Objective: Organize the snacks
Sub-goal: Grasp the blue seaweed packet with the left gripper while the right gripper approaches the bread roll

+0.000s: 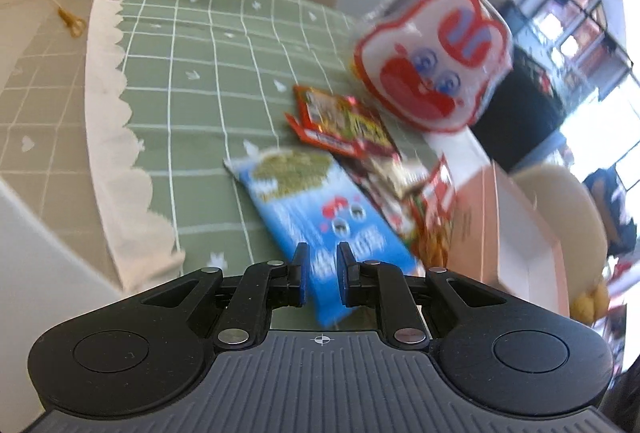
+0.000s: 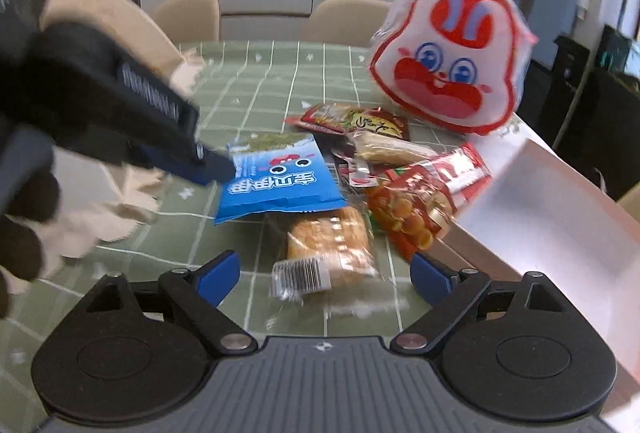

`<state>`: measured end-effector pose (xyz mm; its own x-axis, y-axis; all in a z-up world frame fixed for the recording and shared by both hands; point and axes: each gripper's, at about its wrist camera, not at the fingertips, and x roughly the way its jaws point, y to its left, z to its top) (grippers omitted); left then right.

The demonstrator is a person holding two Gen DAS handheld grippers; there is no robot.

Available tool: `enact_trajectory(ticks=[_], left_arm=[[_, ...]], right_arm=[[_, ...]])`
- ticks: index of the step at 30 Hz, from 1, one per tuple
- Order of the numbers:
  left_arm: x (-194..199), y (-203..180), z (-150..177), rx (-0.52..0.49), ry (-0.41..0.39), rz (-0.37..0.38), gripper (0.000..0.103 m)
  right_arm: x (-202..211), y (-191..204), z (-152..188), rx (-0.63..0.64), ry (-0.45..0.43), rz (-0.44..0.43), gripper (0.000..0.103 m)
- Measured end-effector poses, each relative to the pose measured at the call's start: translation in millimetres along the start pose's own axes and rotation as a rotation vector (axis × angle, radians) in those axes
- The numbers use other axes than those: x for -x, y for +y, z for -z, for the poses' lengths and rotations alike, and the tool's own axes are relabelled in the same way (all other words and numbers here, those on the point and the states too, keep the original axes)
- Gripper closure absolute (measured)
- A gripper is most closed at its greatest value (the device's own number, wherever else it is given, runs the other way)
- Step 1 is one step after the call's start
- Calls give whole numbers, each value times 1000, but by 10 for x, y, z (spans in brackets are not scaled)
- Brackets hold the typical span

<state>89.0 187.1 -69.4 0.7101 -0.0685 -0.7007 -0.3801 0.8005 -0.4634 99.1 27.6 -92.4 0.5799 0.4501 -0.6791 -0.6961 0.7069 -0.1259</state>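
With my left gripper (image 1: 322,265) pressed together and empty, the blue snack packet (image 1: 320,217) lies at twelve o'clock. My right gripper (image 2: 325,275) is spread, the orange cracker pack (image 2: 328,245) on the worktop (image 2: 248,89) between its fingertips.

— Where do the snacks lie?
— Blue packet (image 2: 280,181) flat; clear-wrapped orange cake (image 2: 328,249) just below it; red packets (image 2: 352,121) behind; rabbit-face bag (image 2: 452,53) upright, far right.
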Motion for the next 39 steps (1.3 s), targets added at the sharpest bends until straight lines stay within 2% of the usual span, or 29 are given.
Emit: enact_trajectory(ticks=[1,2,4,5,7,11,13,16,18,20,22,24,26,28,31,33,39], left_arm=[[-56,35,-32,24,-11,-1,86],[-105,72,-61,55,-22,0,86],[-228,136,-105,122,-53,17,85],[-276,165,-115,148,-72,22,85],[-387,198,-117,180,-109,-14,85],[-474,218,-129,201,-188,-80,85],[-498,167,-141,174,-180,-87,85],[-563,-76,-148,19,-111,-67,85],[-618,-286,-134,-104,-32,-41,85],[-650,-469,-138,-194,59,-16,85],[-686,-591,-150,-229,183,-2,85],[-641,-693,-206,-254,260,-15,85],[-503,-798,-296,-308,243,-38,84],[-355,-860,-414,-351,182,-50,82],[-321,-769,-553,-325,102,-86,81],[-385,-577,-560,-250,104,-108,80],[-331,-100,-350,-63,57,-88,80]], right_arm=[[-88,36,-13,20,11,13,20],[-189,59,-14,34,28,20,33],[-286,41,7,33,64,24,47],[-275,9,21,20,66,23,50],[-181,-50,53,-2,76,19,51],[119,-210,300,-61,110,41,51],[300,-280,469,-83,116,43,51],[514,-375,632,-102,131,74,51],[598,-482,681,-140,135,56,49],[691,-582,688,-174,125,41,34],[774,-647,643,-183,101,40,30],[825,-693,555,-183,89,43,30],[875,-768,437,-197,77,47,30],[918,-857,281,-213,54,40,30],[975,-976,14,-229,-5,53,28],[959,-987,-127,-228,-26,40,25],[427,-582,-365,-155,26,-96,24]])
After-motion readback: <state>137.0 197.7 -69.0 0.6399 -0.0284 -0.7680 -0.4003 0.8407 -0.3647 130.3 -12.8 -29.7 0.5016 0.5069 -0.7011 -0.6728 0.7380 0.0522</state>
